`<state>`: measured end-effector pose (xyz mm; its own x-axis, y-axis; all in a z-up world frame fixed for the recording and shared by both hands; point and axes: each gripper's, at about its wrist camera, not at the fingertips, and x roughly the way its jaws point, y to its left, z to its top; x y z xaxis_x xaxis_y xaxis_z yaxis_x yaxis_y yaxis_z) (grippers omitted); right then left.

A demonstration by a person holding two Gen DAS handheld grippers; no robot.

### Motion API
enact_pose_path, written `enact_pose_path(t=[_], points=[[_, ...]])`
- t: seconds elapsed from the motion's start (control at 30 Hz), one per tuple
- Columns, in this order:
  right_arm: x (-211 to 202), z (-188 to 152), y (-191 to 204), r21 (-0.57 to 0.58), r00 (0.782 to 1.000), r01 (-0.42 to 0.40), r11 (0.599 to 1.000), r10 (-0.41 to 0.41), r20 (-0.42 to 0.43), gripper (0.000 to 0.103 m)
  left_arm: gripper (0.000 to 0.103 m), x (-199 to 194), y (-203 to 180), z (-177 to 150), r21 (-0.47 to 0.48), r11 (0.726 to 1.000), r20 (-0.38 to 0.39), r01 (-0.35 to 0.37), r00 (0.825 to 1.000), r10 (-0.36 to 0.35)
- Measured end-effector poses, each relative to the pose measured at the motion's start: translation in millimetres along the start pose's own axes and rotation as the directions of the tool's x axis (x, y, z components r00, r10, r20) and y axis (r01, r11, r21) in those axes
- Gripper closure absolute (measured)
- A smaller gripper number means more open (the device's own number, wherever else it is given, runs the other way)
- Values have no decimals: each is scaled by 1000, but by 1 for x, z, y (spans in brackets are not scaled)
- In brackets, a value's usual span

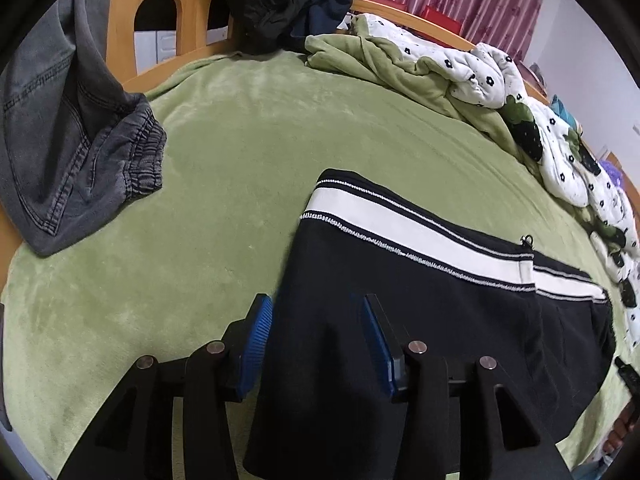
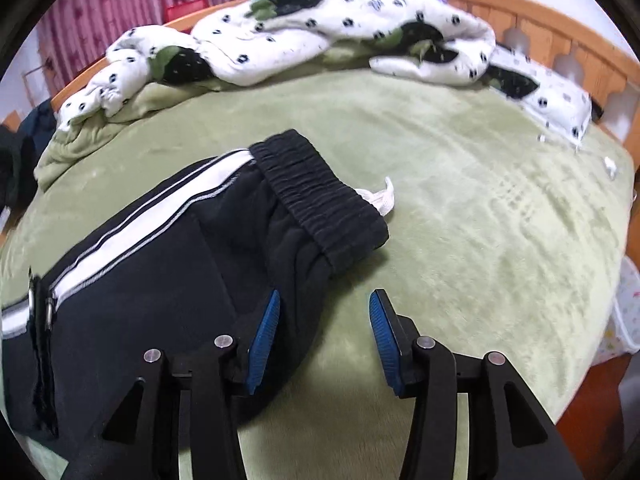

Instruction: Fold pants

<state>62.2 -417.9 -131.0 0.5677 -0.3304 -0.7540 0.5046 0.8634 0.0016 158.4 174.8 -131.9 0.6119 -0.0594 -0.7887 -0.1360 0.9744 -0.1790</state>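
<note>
Two grippers, the left gripper (image 1: 316, 336) and right gripper (image 2: 324, 336), hang released above black striped pants (image 1: 420, 300) lying flat on a green blanket (image 1: 240, 140). The legs appear laid together lengthwise, with cross folds seemingly left. A rumpled floral quilt (image 2: 280, 52) and grey jeans (image 1: 72, 140) edge the wooden bed (image 2: 560, 28).

Both left tongs (image 1: 316, 304) and right tongs (image 2: 324, 300) gape, angled downward.

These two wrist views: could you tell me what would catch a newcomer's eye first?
Black pants with a white side stripe lie across the green blanket, elastic waistband toward the wooden headboard. Grey jeans lie at the left view's left edge. A white flower-print quilt is bunched along the far side.
</note>
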Motion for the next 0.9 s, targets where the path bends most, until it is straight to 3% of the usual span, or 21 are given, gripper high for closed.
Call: enact_pose_path(t=[0.13, 0.3, 0.33, 0.37, 0.43, 0.53, 0.6, 0.73, 0.9], points=[[-22, -10, 16, -38, 997, -14, 999, 17, 69, 57, 59, -8, -9, -5, 48, 999, 31, 14, 999, -15], [-44, -19, 23, -46, 986, -89, 995, 95, 139, 57, 59, -20, -19, -11, 83, 995, 60, 58, 996, -63], [-49, -23, 26, -54, 982, -93, 994, 101, 163, 55, 59, -23, -21, -12, 87, 994, 72, 69, 995, -75], [-51, -24, 28, -62, 981, -83, 995, 92, 169, 48, 59, -25, -23, -13, 89, 993, 78, 77, 993, -84], [-51, -27, 31, -52, 985, -60, 997, 67, 157, 33, 59, -28, -27, -14, 106, 990, 83, 92, 991, -101], [-50, -28, 32, -21, 987, -135, 991, 136, 88, 33, 59, -32, -30, -16, 106, 990, 99, 97, 989, -108], [-50, -29, 34, -15, 988, -145, 989, 146, 53, 33, 59, -34, -31, -16, 98, 989, 98, 107, 988, -117], [-55, -33, 47, -42, 990, -136, 990, 137, 28, 32, 59, -36, -27, -15, 65, 978, 56, 197, 978, -200], [-68, -43, 59, -24, 964, -265, 964, 266, 13, 32, 59, -45, -28, -19, 65, 980, 100, 188, 976, -194]])
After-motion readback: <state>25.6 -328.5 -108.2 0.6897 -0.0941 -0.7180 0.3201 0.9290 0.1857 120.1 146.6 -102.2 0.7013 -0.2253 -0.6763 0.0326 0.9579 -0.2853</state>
